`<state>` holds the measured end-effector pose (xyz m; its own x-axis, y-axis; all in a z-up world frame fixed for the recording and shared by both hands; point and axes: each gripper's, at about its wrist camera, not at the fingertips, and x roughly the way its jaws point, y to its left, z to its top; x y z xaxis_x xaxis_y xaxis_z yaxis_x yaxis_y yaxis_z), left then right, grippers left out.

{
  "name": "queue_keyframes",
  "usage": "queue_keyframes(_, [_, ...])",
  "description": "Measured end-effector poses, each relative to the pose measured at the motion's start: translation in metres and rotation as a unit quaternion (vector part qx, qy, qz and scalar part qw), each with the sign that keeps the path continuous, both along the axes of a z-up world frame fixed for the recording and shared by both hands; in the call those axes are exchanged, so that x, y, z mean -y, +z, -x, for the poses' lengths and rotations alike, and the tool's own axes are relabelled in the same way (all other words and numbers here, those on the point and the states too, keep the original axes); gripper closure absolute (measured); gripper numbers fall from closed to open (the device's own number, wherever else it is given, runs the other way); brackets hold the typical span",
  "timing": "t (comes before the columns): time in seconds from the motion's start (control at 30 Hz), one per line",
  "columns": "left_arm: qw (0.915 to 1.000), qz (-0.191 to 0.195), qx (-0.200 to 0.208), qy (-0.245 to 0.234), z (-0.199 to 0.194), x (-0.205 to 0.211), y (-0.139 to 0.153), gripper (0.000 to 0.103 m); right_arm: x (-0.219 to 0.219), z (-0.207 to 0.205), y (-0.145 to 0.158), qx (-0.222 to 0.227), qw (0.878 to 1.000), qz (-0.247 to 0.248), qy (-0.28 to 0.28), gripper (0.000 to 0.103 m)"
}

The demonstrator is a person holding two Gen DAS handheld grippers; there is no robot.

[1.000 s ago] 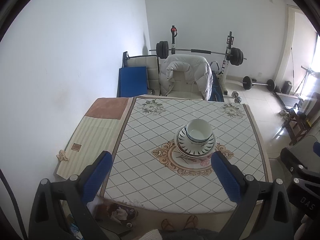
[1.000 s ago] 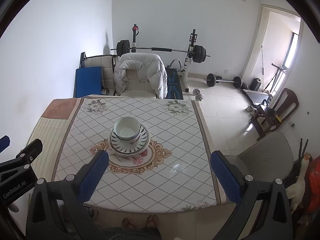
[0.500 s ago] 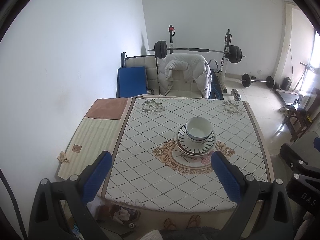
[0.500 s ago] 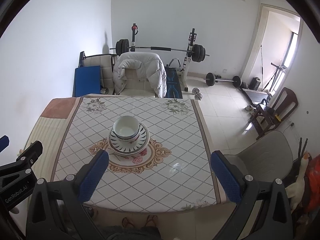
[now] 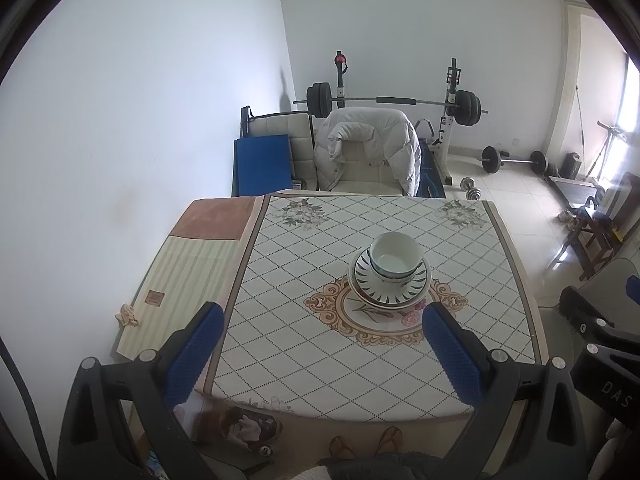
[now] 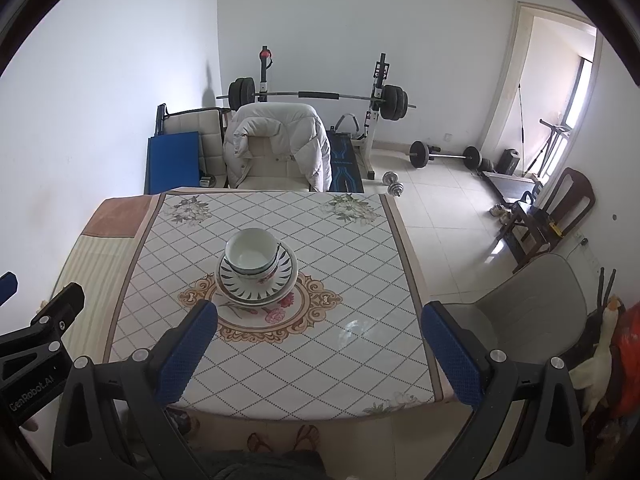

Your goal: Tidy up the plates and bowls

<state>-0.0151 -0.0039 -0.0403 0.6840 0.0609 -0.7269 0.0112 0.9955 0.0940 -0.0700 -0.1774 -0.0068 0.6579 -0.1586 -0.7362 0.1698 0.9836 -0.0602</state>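
bowls [image 5: 395, 261] sit nested on stacked plates [image 5: 390, 286] at the middle of the frame in both wrist views, on the round flowered medallion of the table [image 5: 304, 344].

the left gripper [image 5: 320, 344] fills the bottom of its view with its blue-padded fingers [image 5: 194, 354] spread wide apart and nothing between them, held above the near edge of the table. the right gripper [image 6: 318, 342] sits the same way at the bottom of its view, fingers [image 6: 187, 350] wide apart and empty; its left pad lies just below the plates [image 6: 257, 280] in the frame, with the bowls [image 6: 251, 255] above them.

the tablecloth shows a diamond grid. left of it lies a striped mat [image 5: 180, 276]. at the upper middle stands a chair with a white jacket [image 5: 368, 146], behind it a barbell rack [image 5: 396, 100]. a grey chair [image 6: 532, 300] is at the right of the right wrist view. a person's feet in sandals [image 6: 280, 440] show at the bottom edge.
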Motion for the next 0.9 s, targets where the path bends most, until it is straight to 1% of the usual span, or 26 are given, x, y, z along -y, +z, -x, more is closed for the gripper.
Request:
queue_keyframes(0.2, [1.0,0.002,-0.003,0.006,0.001,-0.006,0.001,0.001,-0.003,0.005,0.0,0.003,1.0,-0.001,-0.004,0.0])
queue_keyframes(0.57, [0.9999,0.003,0.005,0.011,0.006,-0.009,0.006,0.001,-0.012,0.006,0.006,0.007,1.0,0.005,0.0,0.0])
queue_keyframes(0.9, [1.0,0.001,0.006,0.006,0.006,-0.008,0.008,0.001,-0.016,0.007,0.011,0.009,1.0,0.004,-0.002,0.0])
